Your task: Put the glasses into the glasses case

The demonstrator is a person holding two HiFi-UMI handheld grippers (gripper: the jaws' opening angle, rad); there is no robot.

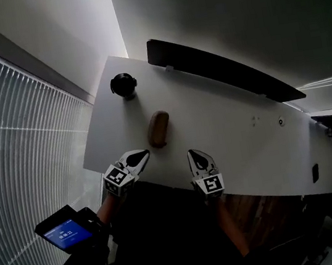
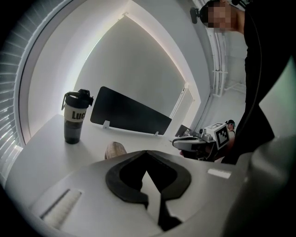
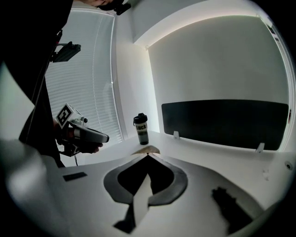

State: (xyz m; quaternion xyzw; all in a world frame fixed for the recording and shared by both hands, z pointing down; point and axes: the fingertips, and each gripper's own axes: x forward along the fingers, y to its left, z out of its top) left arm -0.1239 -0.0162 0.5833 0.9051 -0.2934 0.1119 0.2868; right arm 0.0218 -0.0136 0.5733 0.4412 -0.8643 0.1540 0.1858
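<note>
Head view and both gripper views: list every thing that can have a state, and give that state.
left gripper: shut, empty
right gripper: shut, empty
glasses case: closed, lying on the table
bottle: upright, lid on
small screen: lit

The glasses case (image 1: 158, 129) looks woven and rough, the table (image 1: 227, 126) smooth matt.
</note>
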